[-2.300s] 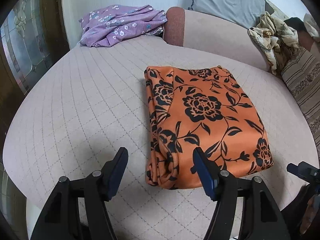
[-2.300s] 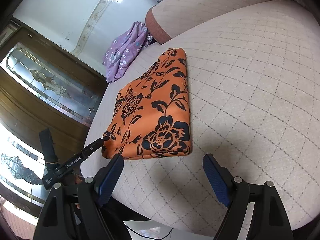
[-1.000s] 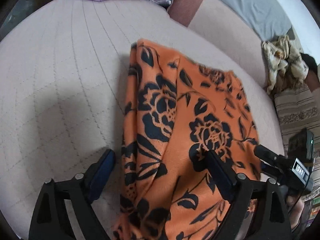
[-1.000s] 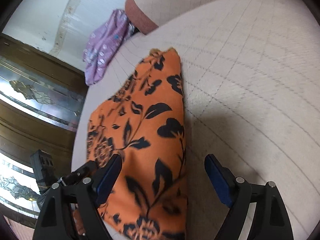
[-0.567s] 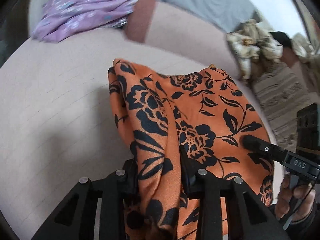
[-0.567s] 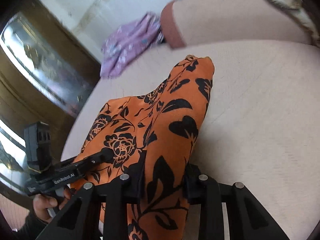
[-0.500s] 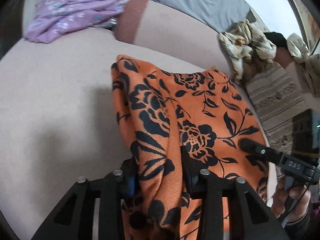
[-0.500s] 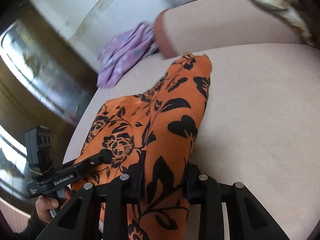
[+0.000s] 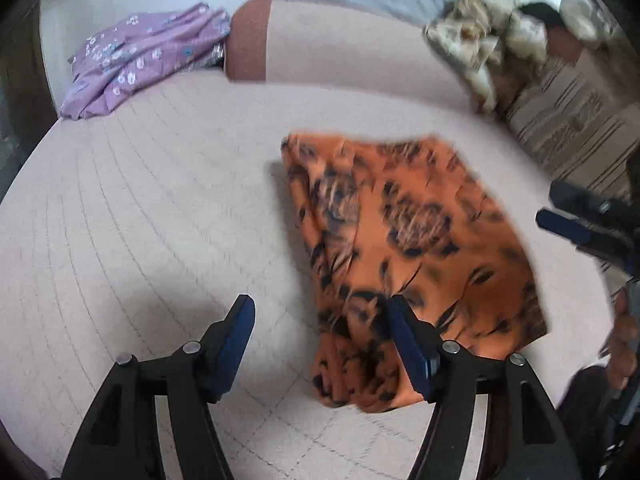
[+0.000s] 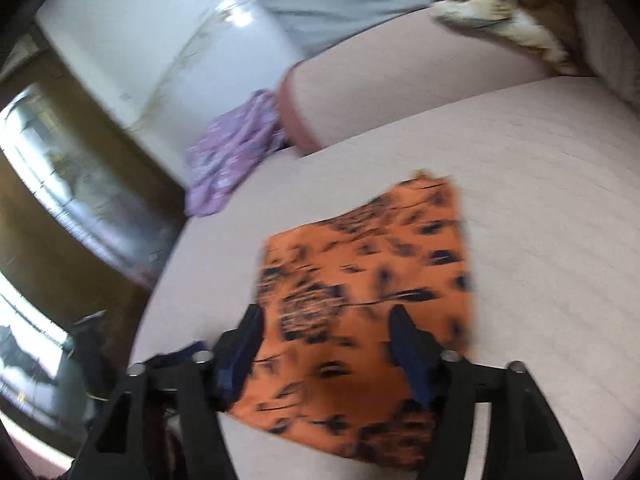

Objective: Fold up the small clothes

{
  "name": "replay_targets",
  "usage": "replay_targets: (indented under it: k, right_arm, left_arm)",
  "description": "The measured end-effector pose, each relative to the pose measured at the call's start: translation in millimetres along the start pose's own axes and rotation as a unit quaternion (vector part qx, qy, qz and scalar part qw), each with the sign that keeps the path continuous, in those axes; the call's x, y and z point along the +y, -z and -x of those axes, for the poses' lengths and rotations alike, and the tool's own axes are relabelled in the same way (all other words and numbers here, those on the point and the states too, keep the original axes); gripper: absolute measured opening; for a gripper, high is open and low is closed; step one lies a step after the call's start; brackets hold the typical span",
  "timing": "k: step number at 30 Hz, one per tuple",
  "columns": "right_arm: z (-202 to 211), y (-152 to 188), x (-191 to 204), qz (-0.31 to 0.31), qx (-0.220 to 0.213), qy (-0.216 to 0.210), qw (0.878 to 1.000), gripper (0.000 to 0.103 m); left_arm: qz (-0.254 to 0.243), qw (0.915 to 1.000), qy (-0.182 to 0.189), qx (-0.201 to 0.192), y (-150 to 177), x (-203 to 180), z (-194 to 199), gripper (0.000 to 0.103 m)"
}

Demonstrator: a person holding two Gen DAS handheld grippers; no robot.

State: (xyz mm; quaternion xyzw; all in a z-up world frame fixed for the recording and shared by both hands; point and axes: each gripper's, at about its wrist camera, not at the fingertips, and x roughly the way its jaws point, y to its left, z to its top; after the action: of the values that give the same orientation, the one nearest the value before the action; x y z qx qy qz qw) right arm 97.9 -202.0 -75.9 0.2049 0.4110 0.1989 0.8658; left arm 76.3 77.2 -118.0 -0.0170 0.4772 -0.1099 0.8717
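One orange floral cloth (image 9: 404,240), one purple garment (image 9: 136,60), two grippers

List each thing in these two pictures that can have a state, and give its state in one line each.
Orange flowered cloth: folded, lying flat on the cushion, not gripped.
Purple flowered cloth: unfolded, heaped at the far edge.
Cream patterned cloth: crumpled on the backrest.
Left hand-held gripper: jaws opening, nothing pinched.
Right hand-held gripper: jaws opening above the orange cloth, nothing pinched.
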Motion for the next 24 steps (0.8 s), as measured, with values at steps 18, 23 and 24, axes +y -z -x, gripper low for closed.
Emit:
replay_targets:
  k: [18, 23, 24]
  right_arm:
    - [-67, -24, 6, -0.035, 0.062, 0.072, 0.995, 0.089]
    - [-3, 19, 52, 0.026, 0.019, 0.104, 0.994, 0.093]
    - [5, 31, 57, 0.036, 0.024, 0.119, 0.992, 0.093]
  left_arm:
    - [0.016, 0.9966, -0.066, -0.047, 17, -7, 60, 0.09]
    - [0.004, 0.9952, -0.078, -0.058, 19, -20, 69, 0.09]
    - [0.001, 0.9948, -0.08, -0.063, 20, -23, 72, 0.09]
